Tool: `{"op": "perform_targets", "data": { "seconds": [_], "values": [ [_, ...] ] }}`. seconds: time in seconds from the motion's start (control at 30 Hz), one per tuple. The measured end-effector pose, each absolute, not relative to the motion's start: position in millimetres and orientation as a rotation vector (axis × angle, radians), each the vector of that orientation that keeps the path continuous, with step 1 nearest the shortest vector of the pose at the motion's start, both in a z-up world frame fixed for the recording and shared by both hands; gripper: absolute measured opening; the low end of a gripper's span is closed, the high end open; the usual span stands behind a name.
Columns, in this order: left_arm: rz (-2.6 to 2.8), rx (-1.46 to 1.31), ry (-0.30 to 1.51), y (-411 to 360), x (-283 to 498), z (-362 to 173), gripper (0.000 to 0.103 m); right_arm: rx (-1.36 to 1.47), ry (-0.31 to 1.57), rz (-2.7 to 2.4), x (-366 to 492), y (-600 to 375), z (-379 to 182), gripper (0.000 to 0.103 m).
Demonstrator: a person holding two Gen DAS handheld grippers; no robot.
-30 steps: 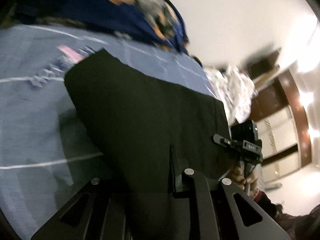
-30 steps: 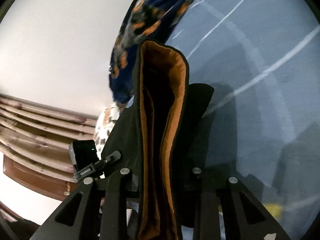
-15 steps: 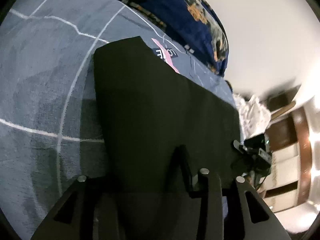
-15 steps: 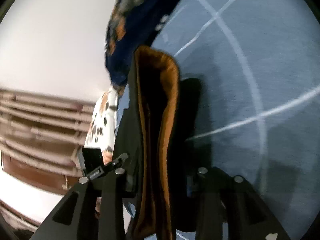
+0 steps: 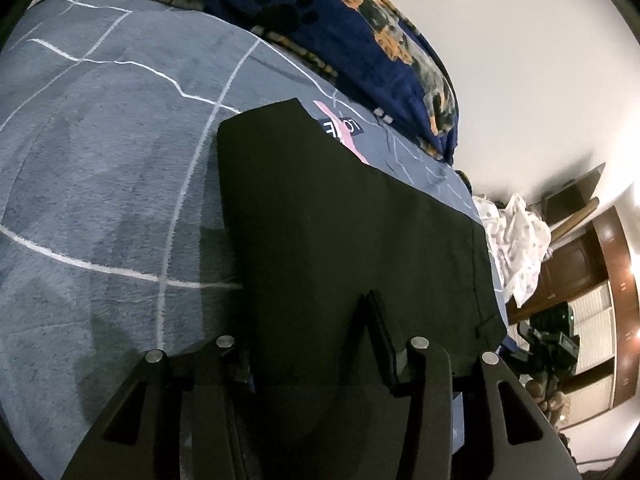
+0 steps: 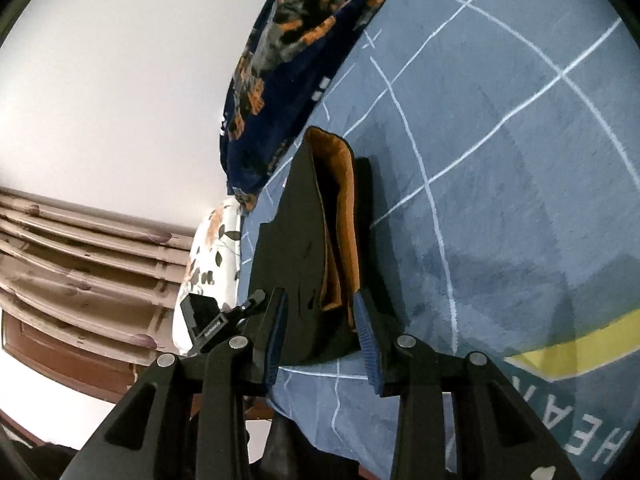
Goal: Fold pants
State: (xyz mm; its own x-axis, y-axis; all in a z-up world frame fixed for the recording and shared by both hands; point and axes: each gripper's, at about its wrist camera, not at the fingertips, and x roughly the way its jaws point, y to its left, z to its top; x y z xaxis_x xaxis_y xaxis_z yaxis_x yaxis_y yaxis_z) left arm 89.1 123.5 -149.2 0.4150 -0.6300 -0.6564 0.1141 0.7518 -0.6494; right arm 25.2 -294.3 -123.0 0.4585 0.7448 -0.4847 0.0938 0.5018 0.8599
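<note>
Right gripper (image 6: 320, 332) has let go, fingers now spreading apart around pants (image 5: 340, 240) lying on bedspread (image 5: 100, 160); left gripper (image 5: 304, 344) state unclear, fabric hiding one finger.
</note>
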Motion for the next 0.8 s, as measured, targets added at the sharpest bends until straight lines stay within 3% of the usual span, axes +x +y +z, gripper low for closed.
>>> {"op": "perform_targets", "data": {
  "seconds": [0.07, 0.17, 0.27, 0.43, 0.63, 0.8],
  "values": [
    [-0.499, -0.552, 1.045, 123, 88, -148, 0.045, 0.96, 1.053, 0.486, 28, -287, -126, 0.031],
    [-0.494, -0.538, 1.049, 122, 88, -147, 0.046, 0.926, 1.057, 0.468, 30, -281, -124, 0.017],
    [-0.487, -0.542, 1.053, 125, 89, -146, 0.046, 0.893, 1.044, 0.456, 27, -275, -113, 0.015],
    [-0.482, -0.552, 1.051, 130, 88, -147, 0.048, 0.888, 1.053, 0.455, 16, -267, -106, 0.015],
    [-0.488, -0.55, 1.047, 130, 87, -149, 0.05, 1.039, 1.115, 0.418, 11, -291, -155, 0.014],
    [-0.493, -0.551, 1.041, 128, 88, -148, 0.055, 0.945, 1.09, 0.398, 17, -289, -134, 0.024]
  ]
}}
